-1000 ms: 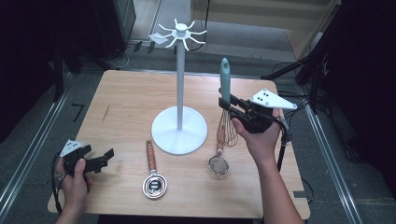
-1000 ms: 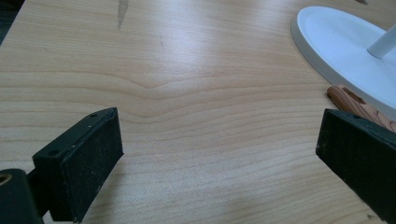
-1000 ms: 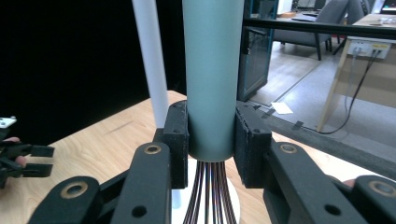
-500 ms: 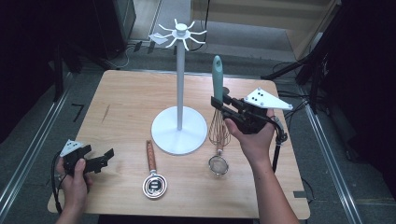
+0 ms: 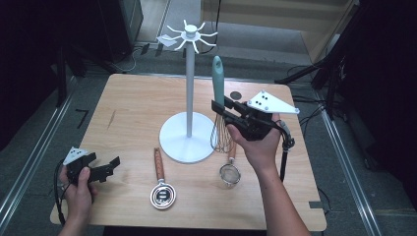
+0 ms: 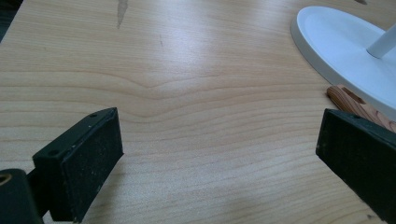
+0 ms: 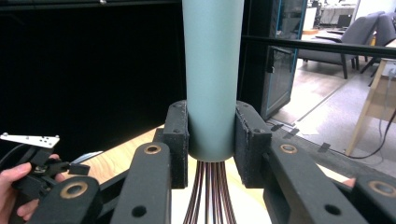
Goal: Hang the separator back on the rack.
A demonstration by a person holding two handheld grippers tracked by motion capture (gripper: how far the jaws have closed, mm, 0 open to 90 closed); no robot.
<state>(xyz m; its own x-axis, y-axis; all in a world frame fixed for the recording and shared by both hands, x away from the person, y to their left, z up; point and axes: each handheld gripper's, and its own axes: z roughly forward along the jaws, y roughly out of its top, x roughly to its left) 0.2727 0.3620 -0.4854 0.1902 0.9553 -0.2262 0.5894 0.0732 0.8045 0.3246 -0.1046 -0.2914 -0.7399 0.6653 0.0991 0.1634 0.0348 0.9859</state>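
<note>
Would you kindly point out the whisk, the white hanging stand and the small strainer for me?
whisk (image 5: pixel 217 81), high view, on its teal handle above the gripper.
white hanging stand (image 5: pixel 189 88), high view, on its upright pole.
small strainer (image 5: pixel 229 173), high view, on its round mesh bowl.

- The wooden worktop (image 5: pixel 128 113) is evenly lit from above, with dark surroundings on both sides.
- A pale sheen of glare crosses the wood near the white stand base (image 6: pixel 345 56) in the left gripper view.
- The stand base casts only soft, faint shadows.
- In the right gripper view, the nearest gripper arms look slightly soft, and the room behind is dim at left.
</note>
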